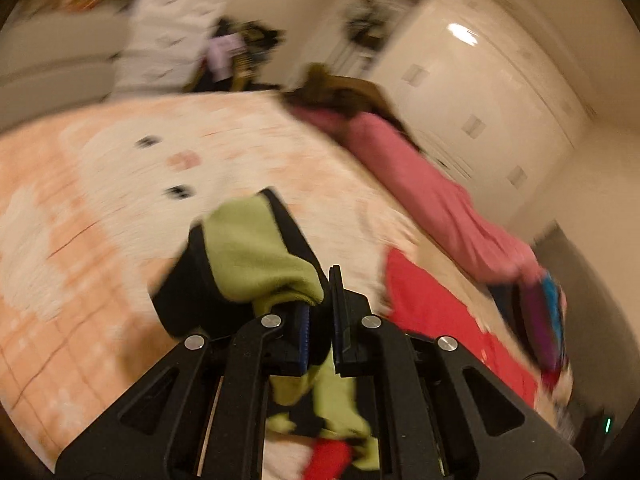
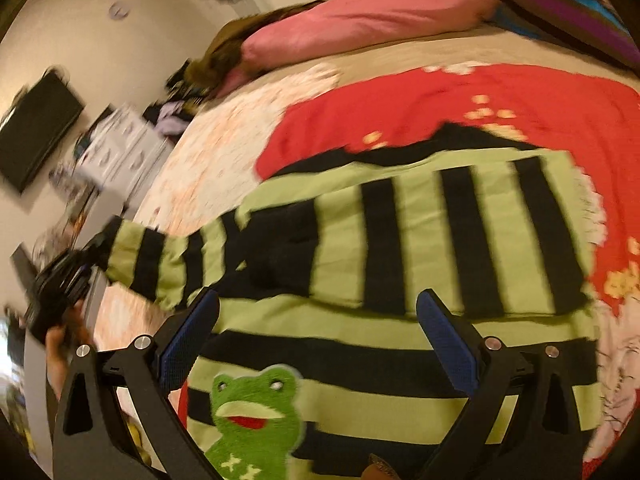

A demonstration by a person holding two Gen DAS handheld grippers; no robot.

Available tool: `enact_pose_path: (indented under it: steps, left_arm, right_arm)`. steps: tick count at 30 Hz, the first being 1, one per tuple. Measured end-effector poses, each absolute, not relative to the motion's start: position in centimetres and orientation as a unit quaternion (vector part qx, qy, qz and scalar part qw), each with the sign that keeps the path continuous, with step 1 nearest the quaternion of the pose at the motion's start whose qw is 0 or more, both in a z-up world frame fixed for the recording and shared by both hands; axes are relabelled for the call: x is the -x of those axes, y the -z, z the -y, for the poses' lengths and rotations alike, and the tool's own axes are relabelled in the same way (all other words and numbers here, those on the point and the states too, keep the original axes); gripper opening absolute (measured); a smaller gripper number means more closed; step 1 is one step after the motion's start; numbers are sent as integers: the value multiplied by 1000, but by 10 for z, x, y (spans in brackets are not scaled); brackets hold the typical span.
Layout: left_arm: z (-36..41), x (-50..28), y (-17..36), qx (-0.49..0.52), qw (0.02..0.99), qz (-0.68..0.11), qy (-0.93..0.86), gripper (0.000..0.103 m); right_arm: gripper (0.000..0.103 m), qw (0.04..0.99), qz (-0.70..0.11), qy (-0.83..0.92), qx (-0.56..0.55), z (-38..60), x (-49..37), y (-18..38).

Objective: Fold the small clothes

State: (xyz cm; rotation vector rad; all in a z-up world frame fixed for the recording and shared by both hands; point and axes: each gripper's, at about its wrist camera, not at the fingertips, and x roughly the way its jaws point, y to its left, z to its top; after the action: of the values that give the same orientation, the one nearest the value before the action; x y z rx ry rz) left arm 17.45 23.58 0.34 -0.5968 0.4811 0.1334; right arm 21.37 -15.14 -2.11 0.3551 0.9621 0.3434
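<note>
Sleeve fold under way: left gripper clamps the sweater cuff mid-frame, right gripper gapes empty at lower centre; next, carry the cuff across the body.

Bedspread open left (pink pillow right).

Bed with peach patterned cover fills room centre. Pink pillow at head end. Cream walls; white wardrobe doors beyond bed. Black wall-mounted TV beyond foot end. Ceiling light glare.
</note>
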Motion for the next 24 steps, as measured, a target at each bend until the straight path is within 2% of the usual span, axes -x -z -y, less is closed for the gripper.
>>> enact_pose_path:
  steps: [3,6,12,15,16,17,19,21,23,24]
  left_arm:
    - [-175,-172,-19,227,945,-236,-20,2]
    - [-116,-174,-15,196,942,-271,34,2]
    - [-23,-193,38,122,911,-383,96,3]
    - [0,-203,74,121,884,-437,114,5]
    - [3,-204,84,122,879,-447,117,13]
    - [6,-206,90,122,871,-459,125,34]
    - [11,-207,101,121,850,-489,155,60]
    - [15,-198,96,99,856,-481,161,62]
    - [11,-186,85,82,862,-472,164,74]
    - [9,-181,78,84,865,-467,163,76]
  right_arm:
    - [98,860,-449,-142,-196,186,-211,18]
    - [98,859,-443,-122,-227,218,-208,18]
    - [98,852,-430,-86,-286,275,-199,18]
    - [98,847,-432,-73,-303,292,-196,21]
    - [98,844,-433,-72,-309,296,-195,23]
    - [98,842,-435,-71,-313,298,-194,25]
    - [98,839,-438,-71,-315,302,-193,27]
    - [98,838,-440,-70,-316,301,-194,29]
    - [98,836,-442,-73,-317,298,-196,30]
    - [98,836,-444,-75,-313,297,-195,30]
